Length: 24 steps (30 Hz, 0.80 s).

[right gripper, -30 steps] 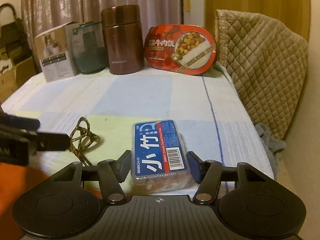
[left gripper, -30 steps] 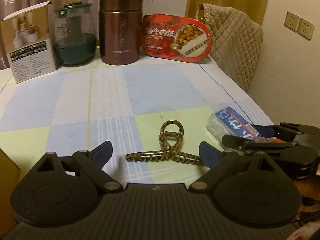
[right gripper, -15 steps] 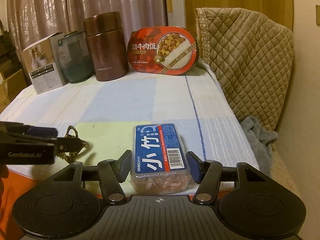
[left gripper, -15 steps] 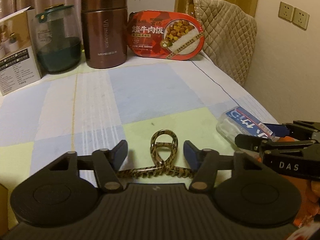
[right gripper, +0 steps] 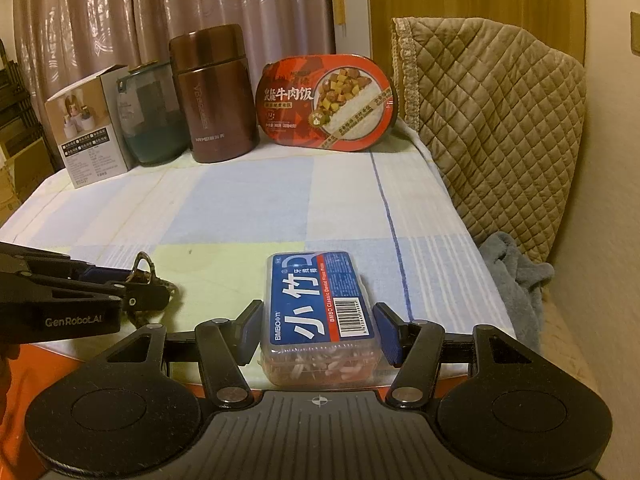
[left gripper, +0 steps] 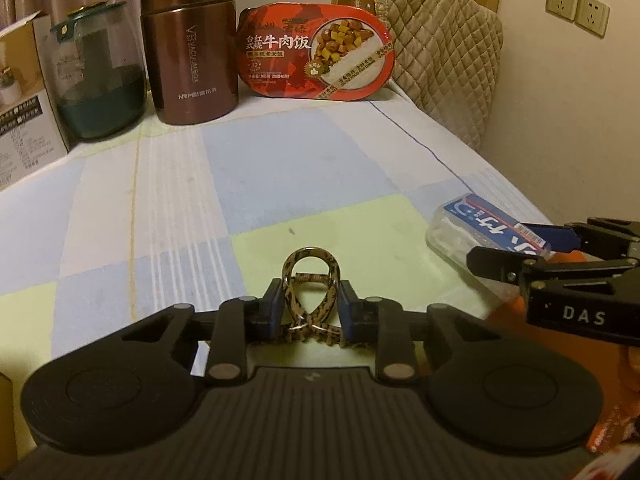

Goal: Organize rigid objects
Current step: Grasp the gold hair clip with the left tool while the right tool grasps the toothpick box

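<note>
Checked cloth tabletop [left gripper: 280,168], left jaws clenched on tortoiseshell hair claw [left gripper: 310,300], right jaws gripping clear plastic floss box [right gripper: 318,312]

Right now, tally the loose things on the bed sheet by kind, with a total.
Upright jars and flasks: 2, brown vacuum flask, green-tinted glass jar
Boxes and packs: 3, cardboard box, beef rice meal pack, dental floss pick box
Hair claw clips: 1, leopard-print hair claw
Total: 6
</note>
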{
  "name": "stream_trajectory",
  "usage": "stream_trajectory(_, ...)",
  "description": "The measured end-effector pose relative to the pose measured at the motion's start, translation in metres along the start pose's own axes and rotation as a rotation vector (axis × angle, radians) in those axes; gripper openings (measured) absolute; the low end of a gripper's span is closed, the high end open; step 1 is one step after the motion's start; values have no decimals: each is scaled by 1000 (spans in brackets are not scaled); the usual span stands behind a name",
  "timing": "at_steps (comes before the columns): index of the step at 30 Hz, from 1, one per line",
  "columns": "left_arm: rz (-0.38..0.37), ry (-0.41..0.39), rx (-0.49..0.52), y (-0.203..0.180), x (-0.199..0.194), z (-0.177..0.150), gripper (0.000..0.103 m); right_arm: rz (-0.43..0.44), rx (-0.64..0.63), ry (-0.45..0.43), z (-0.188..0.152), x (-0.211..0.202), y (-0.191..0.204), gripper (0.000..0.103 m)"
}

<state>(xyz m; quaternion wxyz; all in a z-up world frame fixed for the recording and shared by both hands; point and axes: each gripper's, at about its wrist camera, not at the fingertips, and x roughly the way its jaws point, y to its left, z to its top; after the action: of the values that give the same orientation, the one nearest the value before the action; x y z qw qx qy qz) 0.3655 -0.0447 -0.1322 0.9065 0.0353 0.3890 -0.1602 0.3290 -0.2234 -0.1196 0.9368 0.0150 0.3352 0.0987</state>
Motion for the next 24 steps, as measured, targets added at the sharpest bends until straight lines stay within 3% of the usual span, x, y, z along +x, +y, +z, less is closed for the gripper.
stream_trajectory(24, 24, -80, -104, -5, -90, -25, 23, 47, 6, -50, 4, -55, 29, 54)
